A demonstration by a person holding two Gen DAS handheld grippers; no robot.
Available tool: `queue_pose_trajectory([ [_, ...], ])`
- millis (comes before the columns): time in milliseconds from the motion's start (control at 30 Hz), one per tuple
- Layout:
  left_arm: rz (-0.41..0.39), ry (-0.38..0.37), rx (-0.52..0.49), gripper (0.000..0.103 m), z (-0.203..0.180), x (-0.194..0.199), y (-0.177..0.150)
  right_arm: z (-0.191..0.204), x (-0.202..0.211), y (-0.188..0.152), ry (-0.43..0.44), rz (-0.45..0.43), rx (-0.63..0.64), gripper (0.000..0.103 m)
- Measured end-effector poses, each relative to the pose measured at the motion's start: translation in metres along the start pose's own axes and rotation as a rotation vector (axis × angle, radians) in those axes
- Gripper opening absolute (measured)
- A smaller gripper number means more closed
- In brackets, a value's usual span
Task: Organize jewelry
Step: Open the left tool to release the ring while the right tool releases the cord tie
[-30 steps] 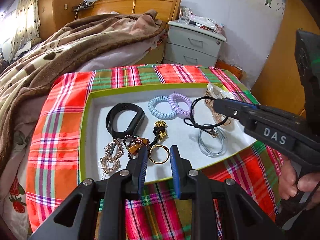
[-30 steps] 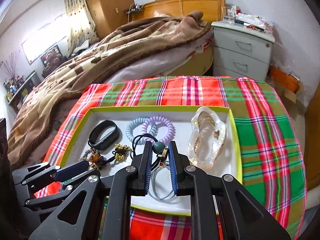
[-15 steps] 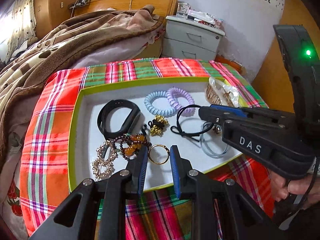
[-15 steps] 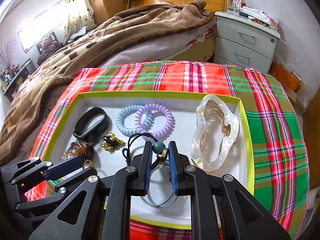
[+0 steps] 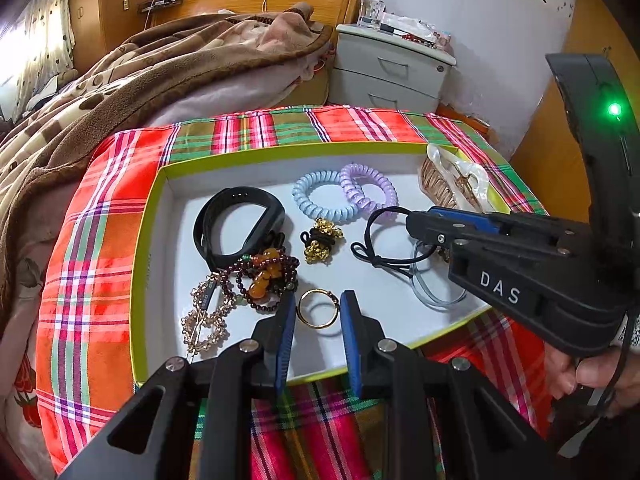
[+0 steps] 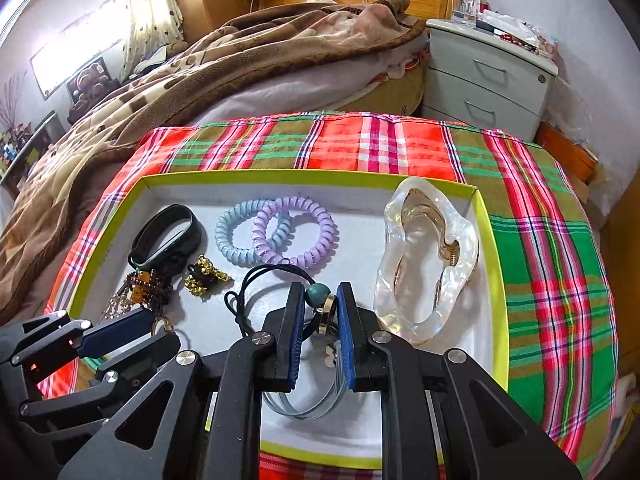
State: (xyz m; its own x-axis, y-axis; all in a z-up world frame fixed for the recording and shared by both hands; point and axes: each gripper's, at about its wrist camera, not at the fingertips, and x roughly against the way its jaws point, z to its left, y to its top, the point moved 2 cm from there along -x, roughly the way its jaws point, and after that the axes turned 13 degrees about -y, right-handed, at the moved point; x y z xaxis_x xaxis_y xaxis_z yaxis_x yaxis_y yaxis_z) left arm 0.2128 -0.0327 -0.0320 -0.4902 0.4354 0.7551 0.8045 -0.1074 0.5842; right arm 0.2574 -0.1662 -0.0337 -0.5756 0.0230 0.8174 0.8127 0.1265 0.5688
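Observation:
A white tray with a lime rim [image 5: 156,216] [image 6: 486,232] lies on the plaid cloth and holds the jewelry. My right gripper [image 6: 318,304] [image 5: 416,226] is shut on a black cord hair tie with a teal bead and gold charm [image 6: 318,294]; its loop [image 5: 380,236] rests low over the tray floor. My left gripper [image 5: 318,320] is open and empty, its jaws on either side of a gold ring [image 5: 318,308]. A grey band [image 6: 300,400] lies under the right gripper.
In the tray: a black wristband [image 5: 236,224], blue [image 5: 320,200] and purple [image 5: 370,188] coil hair ties, a gold-bead tie [image 5: 322,240], dark bead bracelets with amber pieces [image 5: 264,276], a gold rhinestone piece [image 5: 204,320], a clear claw clip [image 6: 424,256]. Bed and nightstand [image 6: 488,76] behind.
My right gripper has carried the black hair tie down and toward the tray's middle, so the loop now lies lower and flatter. My left gripper has edged forward over the gold ring.

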Motion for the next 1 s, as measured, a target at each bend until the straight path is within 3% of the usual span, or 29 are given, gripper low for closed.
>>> queue_pose_trajectory([
  [433,0.005,0.015,0.006,0.03,0.0,0.0,0.001,0.004,0.006,0.002,-0.012,-0.024,0.016,0.018],
  [600,0.004,0.009,0.004,0.034,-0.002,0.003,0.001,0.002,0.013,0.002,-0.007,-0.04,0.001,0.027],
  [867,-0.036,0.02,0.001,0.038,-0.009,0.022,-0.002,-0.005,0.045,-0.005,-0.025,-0.119,-0.039,0.028],
  [1000,-0.07,0.062,0.004,0.04,-0.011,0.036,-0.007,-0.006,0.064,-0.017,-0.04,-0.166,-0.06,0.028],
])
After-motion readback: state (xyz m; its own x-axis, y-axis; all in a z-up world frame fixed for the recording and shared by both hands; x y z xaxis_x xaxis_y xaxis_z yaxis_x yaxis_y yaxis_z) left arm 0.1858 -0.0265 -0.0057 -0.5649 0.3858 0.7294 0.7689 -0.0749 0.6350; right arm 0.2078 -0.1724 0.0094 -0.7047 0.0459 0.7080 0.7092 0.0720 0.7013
